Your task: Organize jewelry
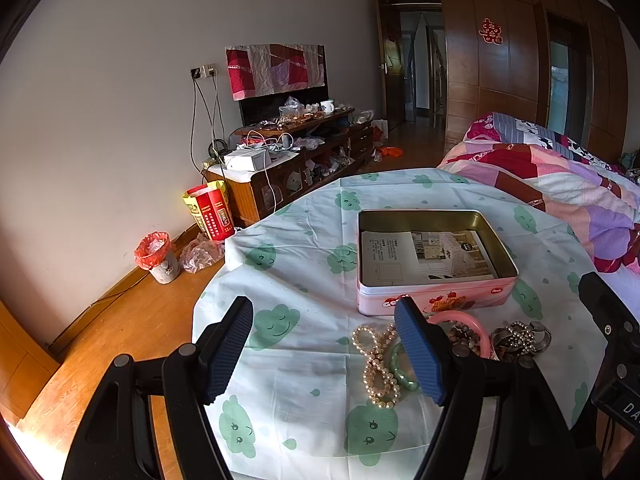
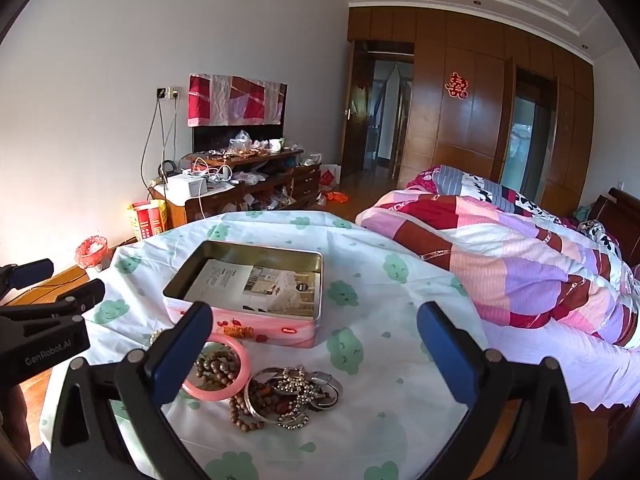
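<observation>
An open pink tin (image 1: 436, 300) (image 2: 256, 326) with a leaflet inside sits on the round table with a cloud-print cloth (image 1: 304, 264) (image 2: 380, 304). In front of it lies a heap of jewelry: a pearl strand (image 1: 378, 368), a green bangle (image 1: 400, 368), a pink bangle (image 2: 224, 390) around brown beads (image 2: 216, 368), and silver rhinestone bracelets (image 2: 296, 394) (image 1: 516, 338). My left gripper (image 1: 324, 354) is open and empty above the pearls. My right gripper (image 2: 316, 354) is open and empty above the silver bracelets.
A bed with a patchwork quilt (image 2: 500, 256) (image 1: 560, 184) touches the table's right side. A cluttered wooden cabinet (image 1: 296, 160) stands by the far wall, with a red bin (image 1: 158, 256) and a red-yellow bag (image 1: 210, 210) on the floor.
</observation>
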Tool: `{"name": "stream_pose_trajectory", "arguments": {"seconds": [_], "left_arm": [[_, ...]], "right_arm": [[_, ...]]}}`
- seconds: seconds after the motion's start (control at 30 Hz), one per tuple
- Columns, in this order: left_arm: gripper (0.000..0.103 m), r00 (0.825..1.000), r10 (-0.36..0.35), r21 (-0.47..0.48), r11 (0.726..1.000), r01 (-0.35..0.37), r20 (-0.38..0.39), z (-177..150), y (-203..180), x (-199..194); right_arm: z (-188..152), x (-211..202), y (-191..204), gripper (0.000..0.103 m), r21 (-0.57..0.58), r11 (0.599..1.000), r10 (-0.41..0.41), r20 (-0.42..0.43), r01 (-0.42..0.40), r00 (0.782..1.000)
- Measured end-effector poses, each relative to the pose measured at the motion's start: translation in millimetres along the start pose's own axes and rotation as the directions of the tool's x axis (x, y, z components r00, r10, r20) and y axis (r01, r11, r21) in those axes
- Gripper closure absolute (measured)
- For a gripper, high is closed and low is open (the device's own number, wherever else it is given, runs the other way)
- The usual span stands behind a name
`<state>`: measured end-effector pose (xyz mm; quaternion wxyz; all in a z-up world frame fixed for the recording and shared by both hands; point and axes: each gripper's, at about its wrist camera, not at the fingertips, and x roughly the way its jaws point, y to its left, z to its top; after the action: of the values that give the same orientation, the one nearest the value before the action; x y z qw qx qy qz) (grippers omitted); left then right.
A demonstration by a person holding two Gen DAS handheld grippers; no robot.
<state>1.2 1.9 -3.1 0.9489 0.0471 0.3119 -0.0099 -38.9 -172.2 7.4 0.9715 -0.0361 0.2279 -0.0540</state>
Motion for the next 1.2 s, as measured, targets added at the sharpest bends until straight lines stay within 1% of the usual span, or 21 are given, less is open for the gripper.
{"name": "stream_pose_trajectory", "arguments": {"seconds": [0.37, 0.5, 0.53, 0.57, 1.2], "left_arm": [[0.029, 1.000, 0.005, 0.000, 1.000, -0.005, 0.000, 3, 6, 2], [0.029, 1.000, 0.017, -0.002, 1.000, -0.017, -0.001, 1, 4, 1], [0.029, 1.000, 0.017, -0.001, 1.000, -0.017, 0.000, 1, 4, 1], [0.029, 1.000, 0.017, -0.001, 1.000, -0.017, -0.001, 1, 4, 1], [0.029, 1.000, 0.023, -0.001, 1.000, -0.023, -0.004, 0, 4, 3]], "right_arm": [[2, 3, 1, 0.000, -0.002, 1.000, -0.003, -0.006, 0.003, 1.000], [2, 1, 1, 0.000, 0.001, 1.000, -0.004, -0.007, 0.004, 1.000], [-3, 2, -1, 0.000, 0.001, 1.000, -0.003, -0.006, 0.003, 1.000], [-9, 11, -5, 0.000, -0.002, 1.000, -0.003, -0.010, 0.003, 1.000], [-9, 8, -7, 0.000, 0.000, 1.000, -0.005, -0.016, 0.005, 1.000]]}}
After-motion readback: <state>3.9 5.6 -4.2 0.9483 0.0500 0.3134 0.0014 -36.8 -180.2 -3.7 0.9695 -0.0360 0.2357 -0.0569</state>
